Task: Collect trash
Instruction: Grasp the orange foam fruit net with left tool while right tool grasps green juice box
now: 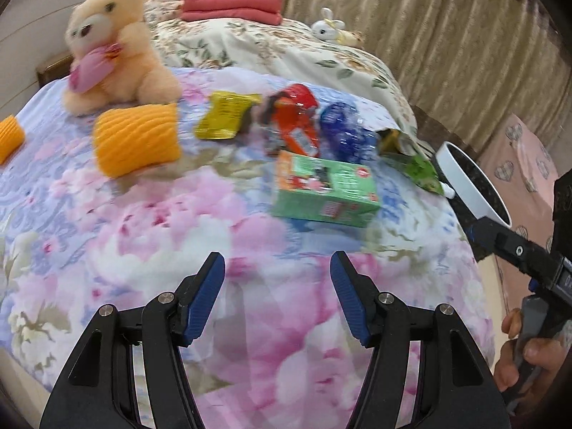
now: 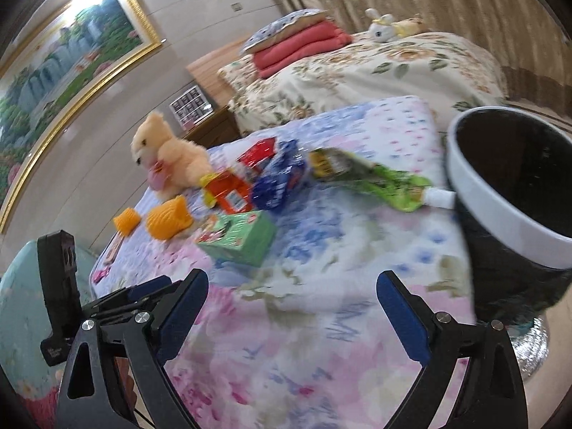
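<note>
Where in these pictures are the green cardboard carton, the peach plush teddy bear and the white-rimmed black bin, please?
green cardboard carton (image 1: 327, 187): left wrist view, its top face.
peach plush teddy bear (image 1: 107, 28): left wrist view, its head.
white-rimmed black bin (image 2: 500, 214): right wrist view, its white rim.

Soft, even indoor light. Glare flares at the right wrist view's top left. Motion blur smears both pictures; fisheye edges bend and darken.

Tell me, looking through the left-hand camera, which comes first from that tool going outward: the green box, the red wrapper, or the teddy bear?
From the left tool, open over the flowered bedspread:
1. Green box, just ahead, slightly right.
2. Red wrapper, behind the box, among the other wrappers.
3. Teddy bear, far back on the left.
</note>
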Action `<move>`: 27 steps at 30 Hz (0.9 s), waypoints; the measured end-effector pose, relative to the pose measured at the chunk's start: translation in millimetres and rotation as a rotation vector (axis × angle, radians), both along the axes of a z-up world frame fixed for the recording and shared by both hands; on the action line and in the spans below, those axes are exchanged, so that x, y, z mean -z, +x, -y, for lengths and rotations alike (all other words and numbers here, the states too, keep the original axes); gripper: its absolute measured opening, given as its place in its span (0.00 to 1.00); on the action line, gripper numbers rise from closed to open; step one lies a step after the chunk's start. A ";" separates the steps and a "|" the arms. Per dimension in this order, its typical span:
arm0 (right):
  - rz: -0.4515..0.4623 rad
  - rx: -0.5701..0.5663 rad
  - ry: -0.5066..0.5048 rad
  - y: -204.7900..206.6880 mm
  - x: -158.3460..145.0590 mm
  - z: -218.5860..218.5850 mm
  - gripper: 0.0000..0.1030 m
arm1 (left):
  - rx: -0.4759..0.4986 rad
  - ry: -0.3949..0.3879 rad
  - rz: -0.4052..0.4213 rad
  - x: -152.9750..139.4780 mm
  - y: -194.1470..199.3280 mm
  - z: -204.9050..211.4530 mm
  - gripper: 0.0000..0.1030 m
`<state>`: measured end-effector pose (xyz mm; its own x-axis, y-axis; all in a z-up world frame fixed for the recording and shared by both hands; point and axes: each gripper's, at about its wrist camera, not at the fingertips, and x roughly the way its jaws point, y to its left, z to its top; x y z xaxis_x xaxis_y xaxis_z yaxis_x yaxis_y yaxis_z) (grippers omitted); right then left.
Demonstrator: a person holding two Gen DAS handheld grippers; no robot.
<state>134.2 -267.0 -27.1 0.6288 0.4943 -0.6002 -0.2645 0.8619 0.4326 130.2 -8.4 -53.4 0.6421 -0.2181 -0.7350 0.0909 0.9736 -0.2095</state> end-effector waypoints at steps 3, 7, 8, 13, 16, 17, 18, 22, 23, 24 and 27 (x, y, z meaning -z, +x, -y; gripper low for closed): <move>-0.012 -0.040 0.003 6.3 4.3 -13.7 0.93 | -0.027 -0.002 0.000 0.1 0.7 -14.0 0.60; -0.015 -0.081 -0.014 13.9 7.3 -29.5 0.93 | -0.061 0.001 -0.004 0.6 3.3 -30.3 0.60; -0.017 -0.092 -0.021 16.8 8.1 -34.1 0.93 | -0.069 0.001 -0.004 0.7 3.9 -34.2 0.60; -0.015 -0.137 -0.051 28.1 8.8 -51.0 0.93 | -0.097 -0.003 -0.009 1.6 9.3 -51.5 0.61; 0.000 -0.178 -0.090 34.7 9.0 -63.0 0.93 | -0.102 -0.007 -0.025 4.6 14.2 -60.0 0.61; 0.005 -0.193 -0.101 36.6 9.2 -66.1 0.93 | -0.105 -0.009 -0.029 5.5 16.1 -62.7 0.61; 0.008 -0.205 -0.112 38.9 9.5 -68.8 0.93 | -0.106 -0.011 -0.032 6.2 17.5 -64.8 0.61; 0.013 -0.243 -0.150 48.2 12.5 -76.7 0.93 | -0.113 -0.010 -0.034 5.1 26.6 -74.5 0.62; 0.011 -0.256 -0.159 51.9 13.6 -79.1 0.93 | -0.114 -0.008 -0.034 4.6 29.7 -76.6 0.62; 0.011 -0.266 -0.163 54.0 14.6 -81.2 0.93 | -0.115 -0.006 -0.035 3.9 33.0 -78.8 0.63; 0.015 -0.294 -0.187 62.6 16.4 -87.0 0.93 | -0.119 -0.011 -0.035 2.8 44.7 -86.7 0.64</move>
<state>196.8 -180.0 -43.5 0.4848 0.5381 -0.6895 -0.5186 0.8117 0.2688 174.8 78.4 -56.2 0.6377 -0.1499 -0.7555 -0.0328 0.9747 -0.2211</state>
